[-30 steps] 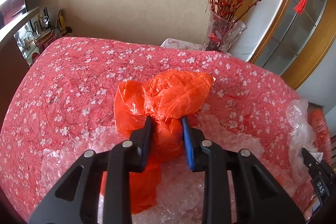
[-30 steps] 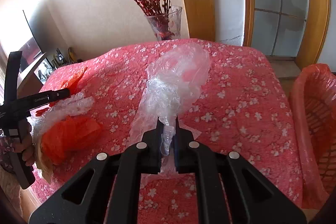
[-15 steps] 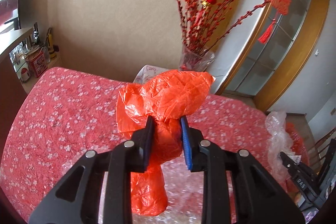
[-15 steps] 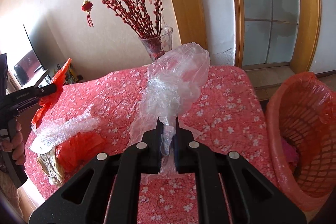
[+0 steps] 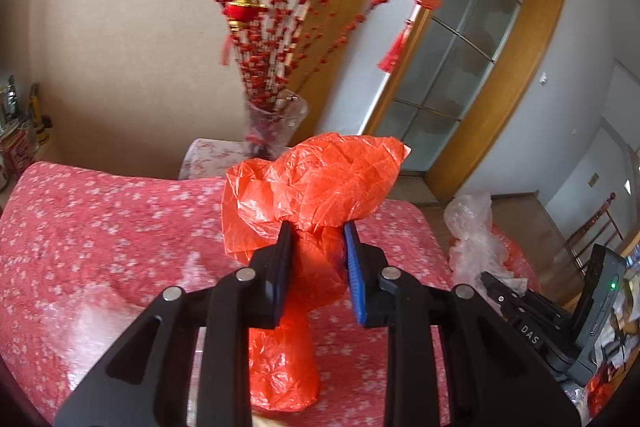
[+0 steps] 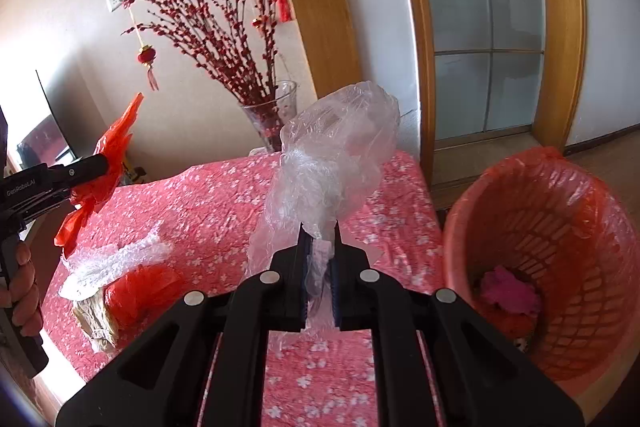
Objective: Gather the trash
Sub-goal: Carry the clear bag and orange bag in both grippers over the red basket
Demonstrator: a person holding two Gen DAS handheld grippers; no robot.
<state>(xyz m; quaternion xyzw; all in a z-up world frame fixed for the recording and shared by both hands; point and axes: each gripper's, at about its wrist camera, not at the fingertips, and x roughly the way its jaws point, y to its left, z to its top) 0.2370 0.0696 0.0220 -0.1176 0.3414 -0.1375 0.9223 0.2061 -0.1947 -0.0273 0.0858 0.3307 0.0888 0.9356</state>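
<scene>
The left gripper [image 5: 317,241] is raised above the table with its two fingers pointing away toward the far wall; its jaws are pinched in on a bunched orange bag [image 5: 320,187], a gap remaining between the pads because the plastic fills it. From the right wrist view it shows at the far left, level and side-on, with the person's left hand [image 6: 22,287] wrapped around its handle below. The right gripper [image 6: 319,239] is also lifted, aimed forward — its jaws nearly closed on a thin neck of clear plastic bag [image 6: 336,163]; in the left wrist view its body sits low at the right edge.
</scene>
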